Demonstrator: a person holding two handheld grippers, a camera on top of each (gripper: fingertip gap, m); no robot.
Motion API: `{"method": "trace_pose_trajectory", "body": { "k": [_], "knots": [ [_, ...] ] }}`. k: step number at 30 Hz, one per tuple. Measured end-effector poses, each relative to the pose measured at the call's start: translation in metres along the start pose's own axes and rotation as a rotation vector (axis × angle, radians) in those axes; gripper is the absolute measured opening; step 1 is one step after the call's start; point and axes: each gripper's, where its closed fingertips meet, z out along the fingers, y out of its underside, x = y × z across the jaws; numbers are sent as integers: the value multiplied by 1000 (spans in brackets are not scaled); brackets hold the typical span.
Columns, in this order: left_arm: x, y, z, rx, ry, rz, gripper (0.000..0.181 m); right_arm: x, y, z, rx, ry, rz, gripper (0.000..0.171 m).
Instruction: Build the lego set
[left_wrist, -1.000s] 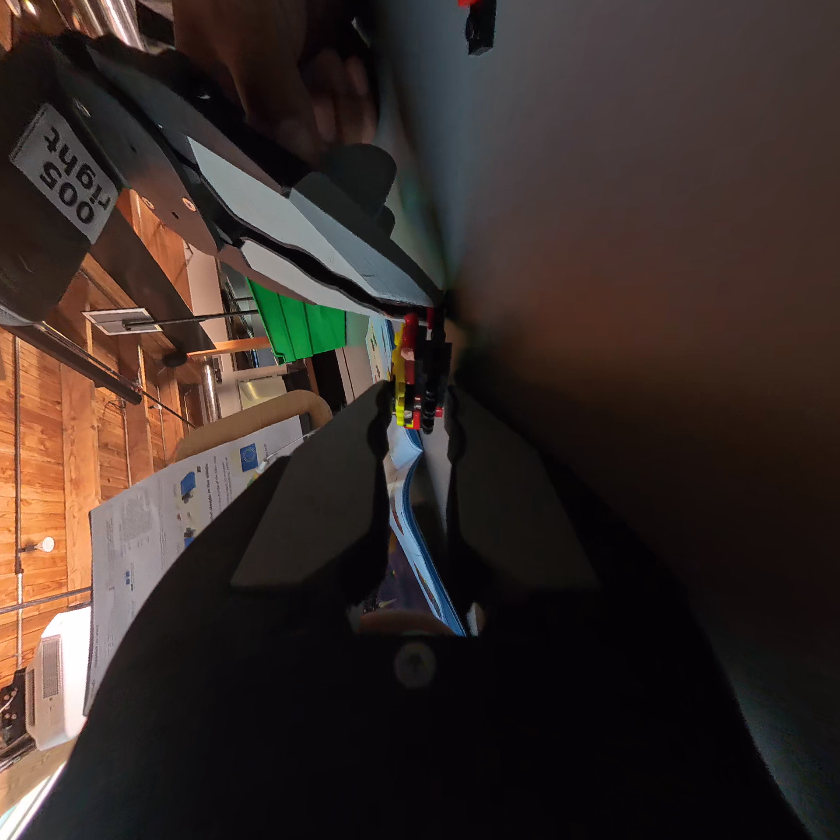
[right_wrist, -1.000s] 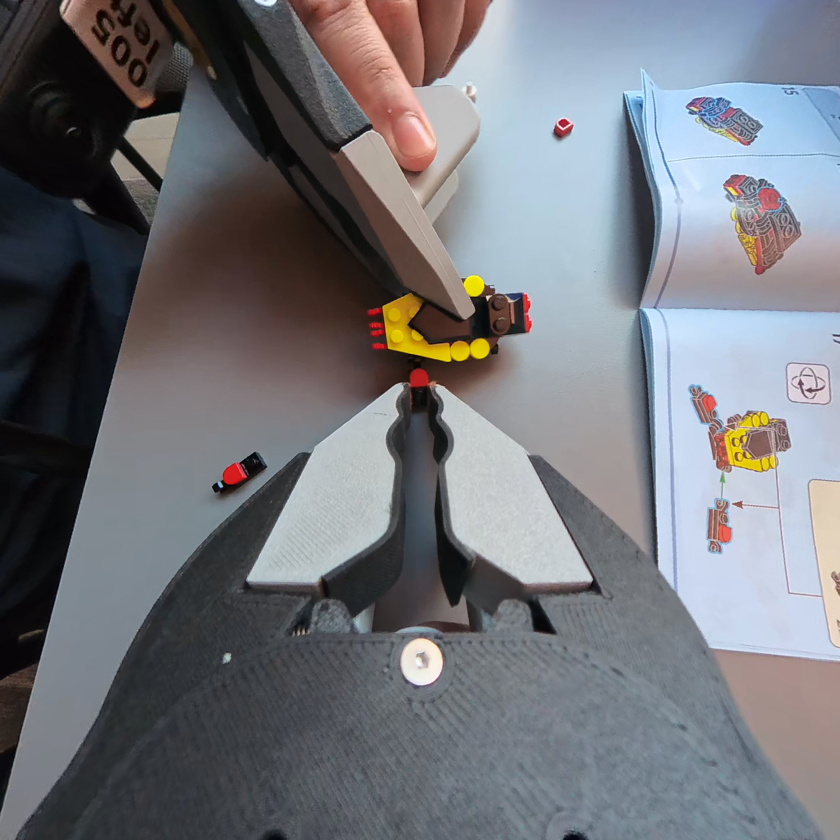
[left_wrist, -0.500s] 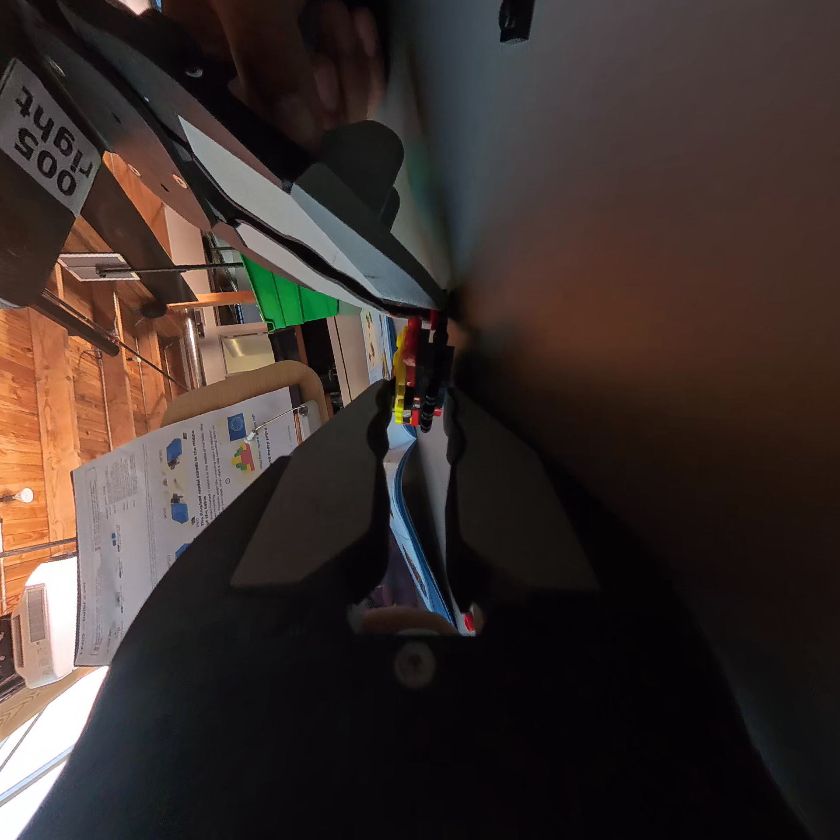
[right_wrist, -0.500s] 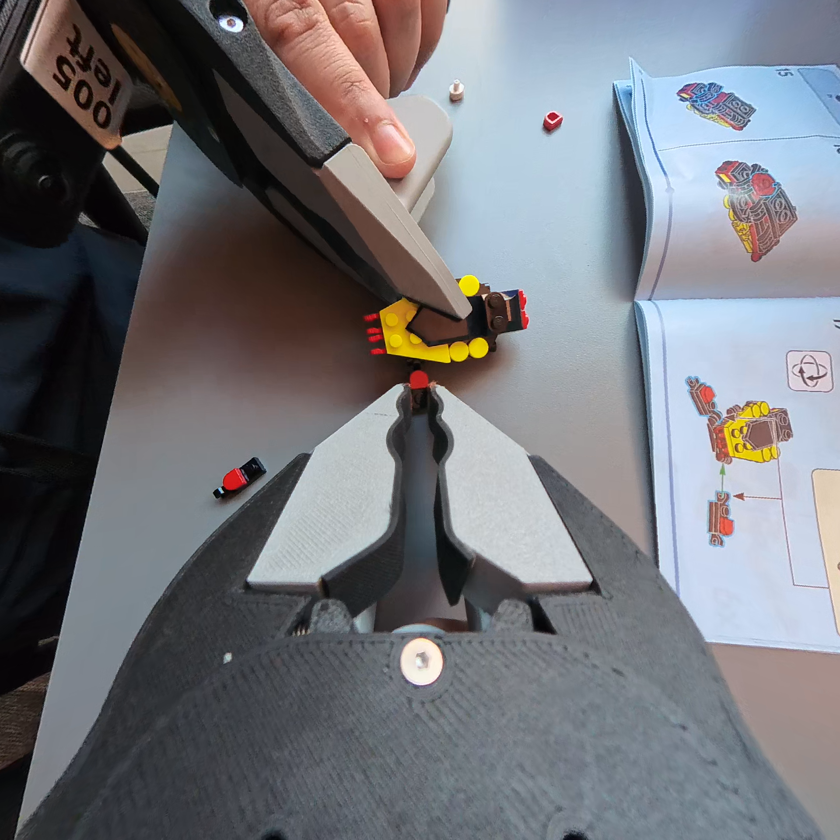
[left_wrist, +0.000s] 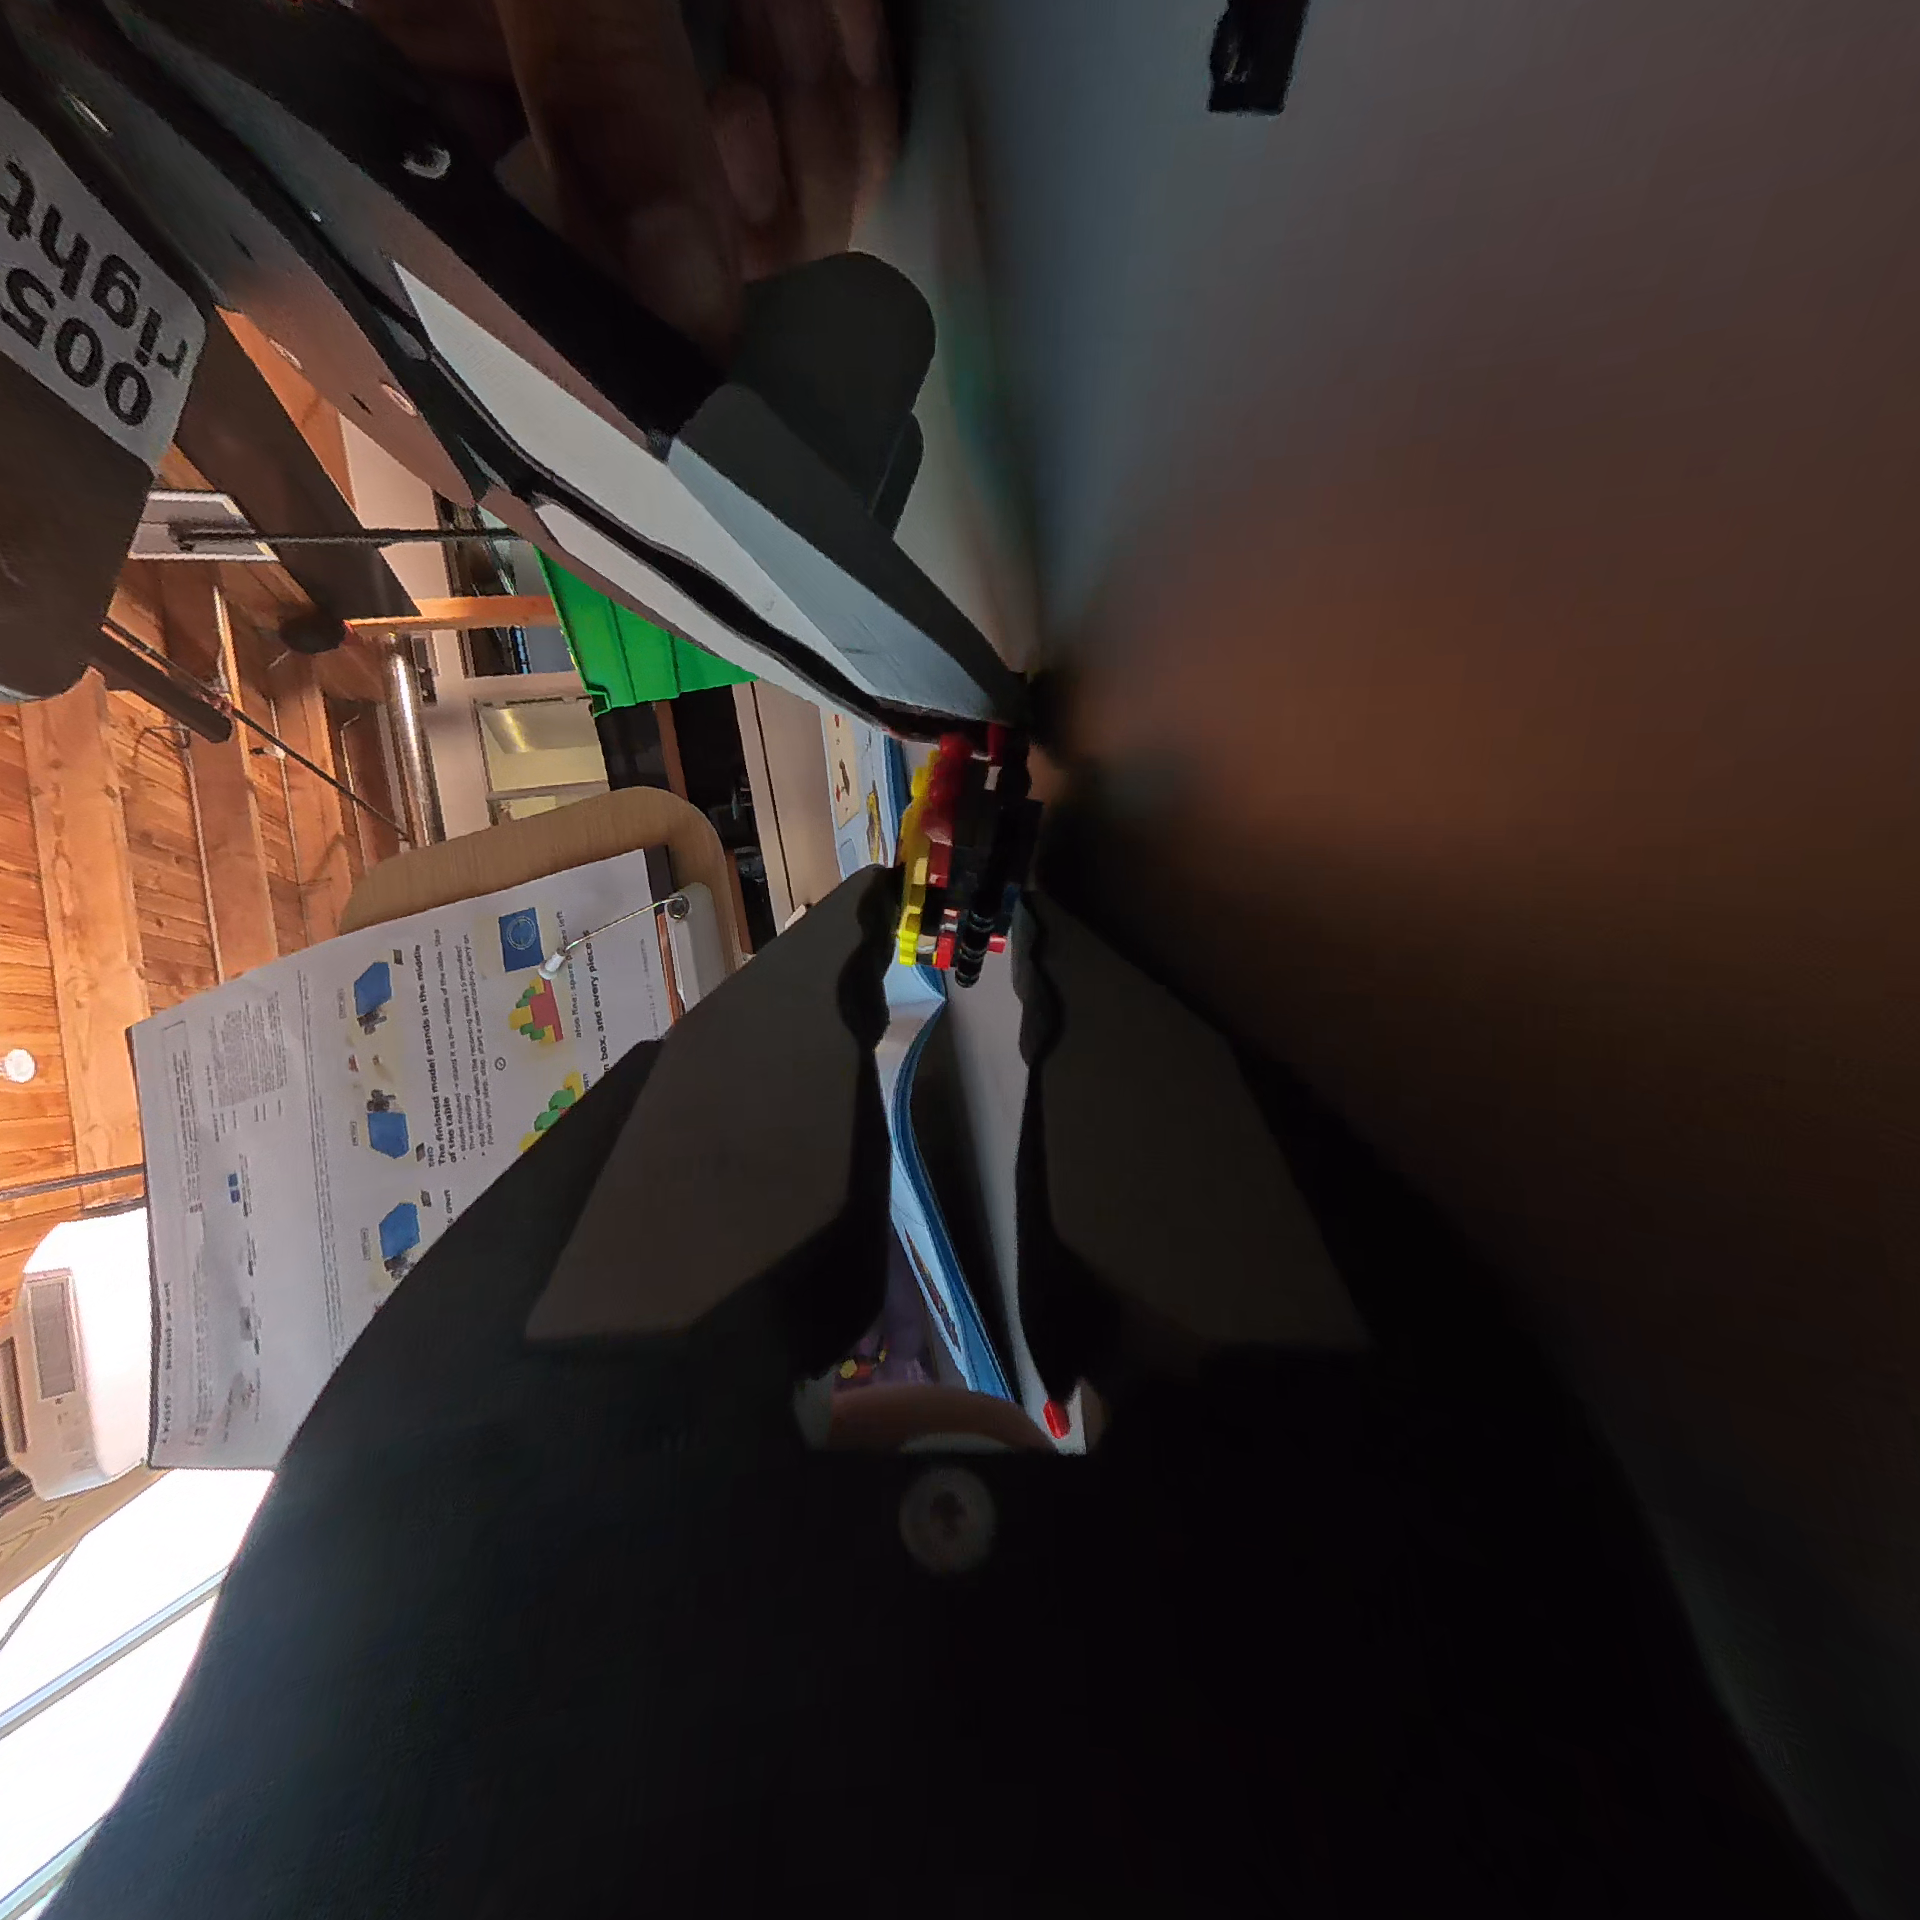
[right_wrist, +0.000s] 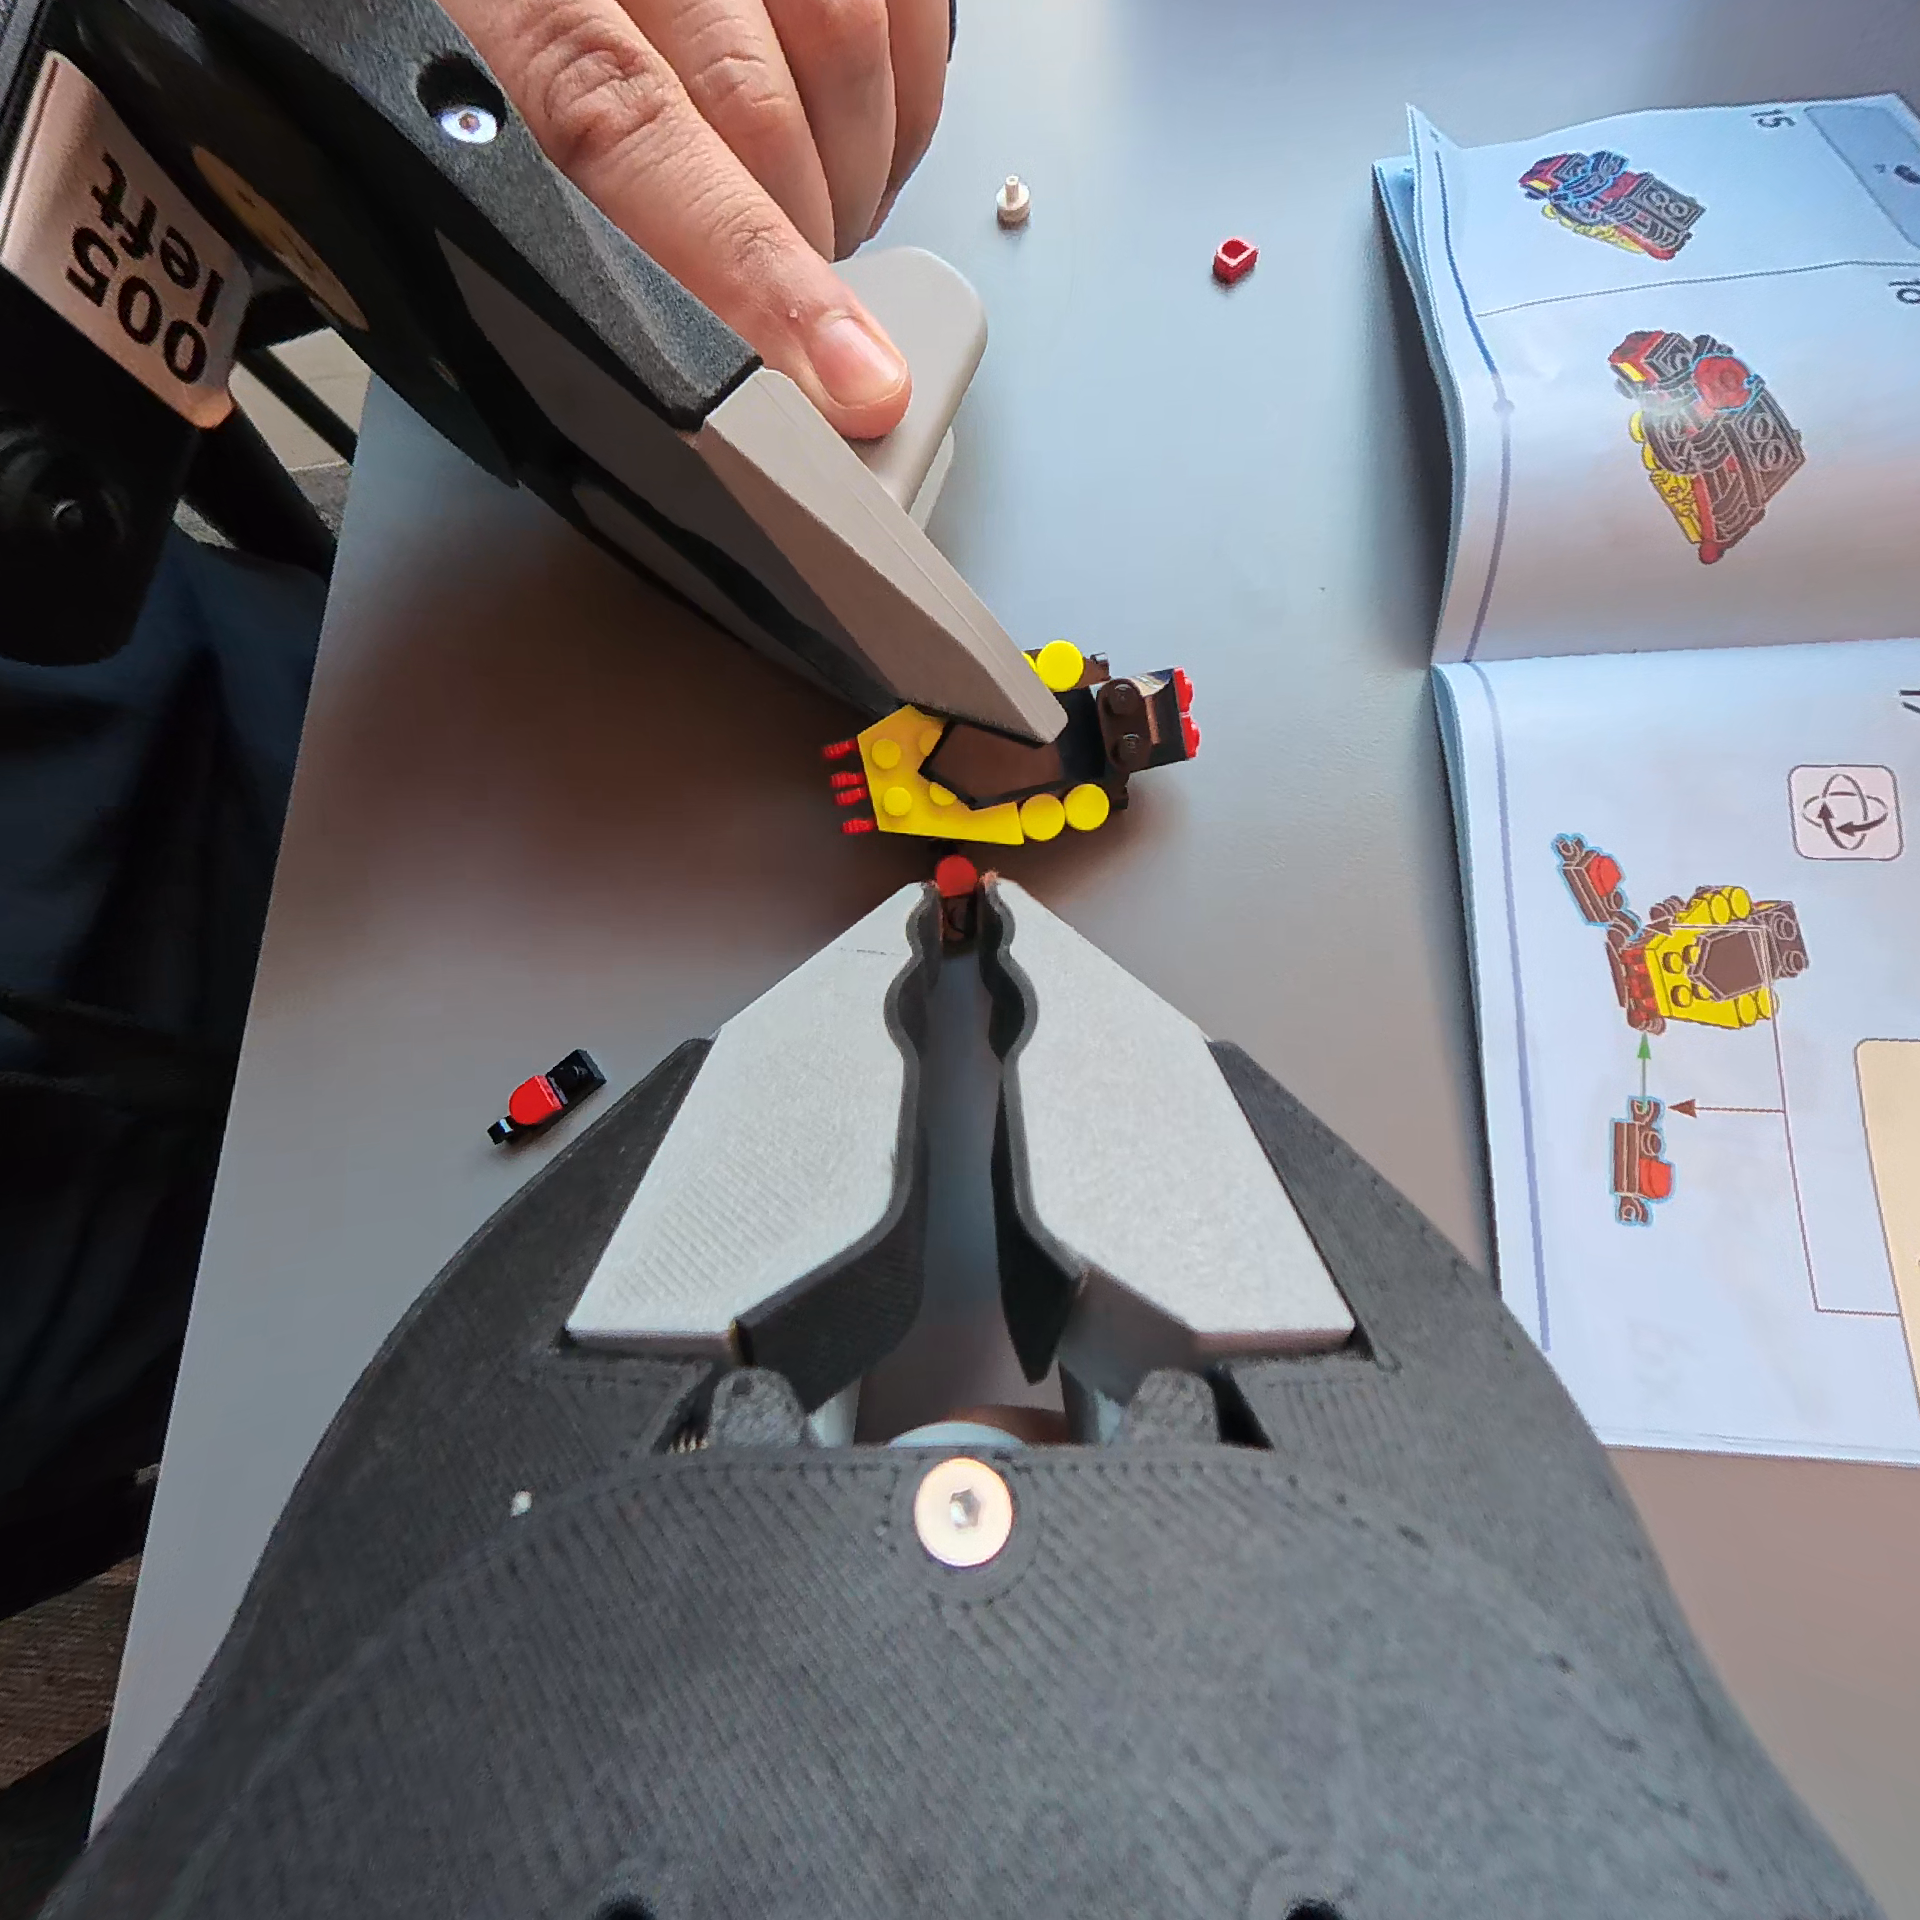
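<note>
A yellow, brown and red lego model (right_wrist: 997, 774) lies on the grey table (right_wrist: 1195, 499). My left gripper (left_wrist: 951, 914) is turned on its side and shut on the lego model (left_wrist: 961, 883). In the right wrist view its upper finger (right_wrist: 883, 582) lies across the model's brown top, with a person's hand on it. My right gripper (right_wrist: 956, 909) is shut on a small red and brown piece (right_wrist: 956, 878) and holds it against the model's near side. The right gripper also shows in the left wrist view (left_wrist: 727, 540), its tips at the model.
An open instruction booklet (right_wrist: 1662, 727) lies to the right. A small black and red piece (right_wrist: 545, 1096) lies at the near left. A small red piece (right_wrist: 1233, 260) and a beige stud (right_wrist: 1013, 197) lie farther back. A printed sheet (left_wrist: 395, 1143) stands off the table. My two grippers' fingertips are within a few centimetres of each other. The beige stud (right_wrist: 1013, 197) lies around 15 centimeters away from my left fingertips.
Little has changed. Both grippers keep their hold at the model. The left gripper has tilted slightly, and the right wrist view has shifted a little.
</note>
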Motion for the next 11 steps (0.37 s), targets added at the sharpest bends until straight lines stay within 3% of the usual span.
{"method": "trace_pose_trajectory", "body": {
  "k": [1,11],
  "knots": [
    [0,0,0,-4,0,-2,21,0,0,0,0,1,1,2],
    [-5,4,8,15,-21,-40,21,12,-2,-7,59,11,41,8]
  ]
}}
